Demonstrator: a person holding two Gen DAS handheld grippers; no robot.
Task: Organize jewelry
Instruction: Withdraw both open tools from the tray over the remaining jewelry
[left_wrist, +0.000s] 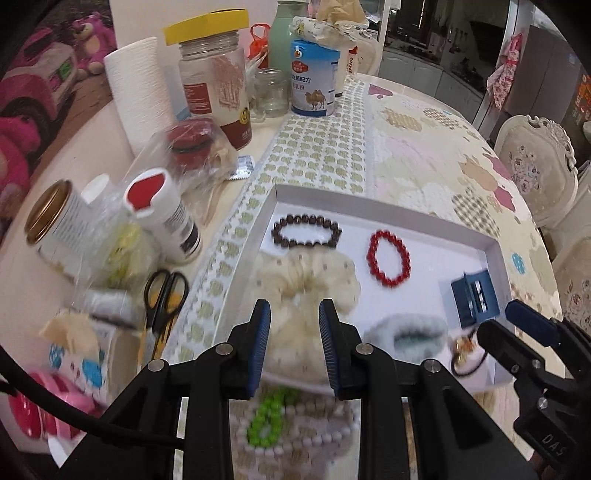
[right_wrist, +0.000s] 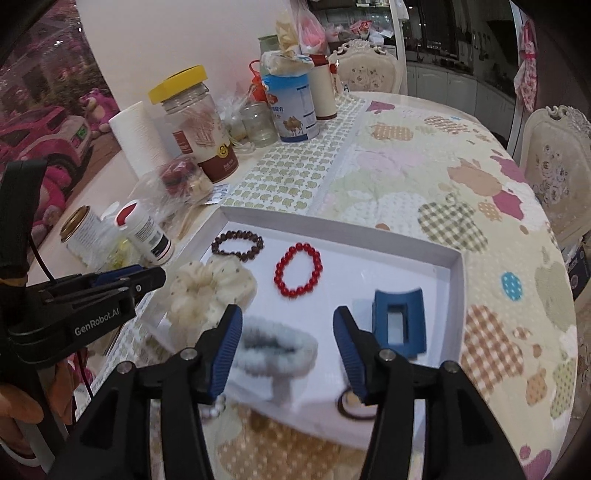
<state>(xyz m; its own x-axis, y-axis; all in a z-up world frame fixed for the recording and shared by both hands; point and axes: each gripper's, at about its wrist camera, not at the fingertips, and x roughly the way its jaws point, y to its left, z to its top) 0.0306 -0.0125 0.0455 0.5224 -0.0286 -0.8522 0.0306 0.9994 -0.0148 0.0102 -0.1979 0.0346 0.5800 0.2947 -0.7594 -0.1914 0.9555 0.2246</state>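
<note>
A white tray (left_wrist: 384, 210) (right_wrist: 332, 227) holds a brown bead bracelet (left_wrist: 306, 230) (right_wrist: 238, 242), a red bead bracelet (left_wrist: 388, 263) (right_wrist: 298, 270), a cream scrunchie (left_wrist: 306, 284) (right_wrist: 207, 291), a pale blue fuzzy scrunchie (left_wrist: 406, 332) (right_wrist: 275, 349), a blue hair claw (left_wrist: 474, 295) (right_wrist: 399, 321) and a dark hair tie with a gold charm (left_wrist: 463, 352) (right_wrist: 351, 406). A green bead bracelet (left_wrist: 267, 419) and a pearl bracelet (left_wrist: 295, 441) lie on the cloth before the tray. My left gripper (left_wrist: 295, 347) is open above the cream scrunchie. My right gripper (right_wrist: 288, 354) is open over the blue scrunchie.
Jars, cans, a paper towel roll (left_wrist: 138, 92), bottles and black scissors (left_wrist: 164, 295) crowd the table's left side. A patterned cloth (right_wrist: 443, 184) covers the table. Chairs (right_wrist: 554, 166) stand at the far and right edges.
</note>
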